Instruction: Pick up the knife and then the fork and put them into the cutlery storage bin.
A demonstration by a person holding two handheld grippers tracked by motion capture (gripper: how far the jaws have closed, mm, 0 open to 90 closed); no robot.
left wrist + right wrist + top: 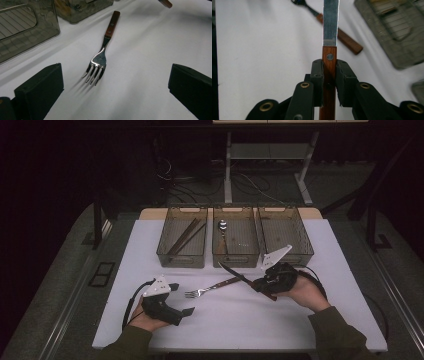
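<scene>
Left gripper low, jaws wide apart, right gripper clamped, raised

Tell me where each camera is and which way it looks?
High view: above the table, looking forward and down; both forearms, left gripper, right gripper.
Left gripper view: on the left gripper, facing the fork; open jaws.
Right gripper view: on the right gripper, along the knife it clamps.
All views share the fork.
</scene>
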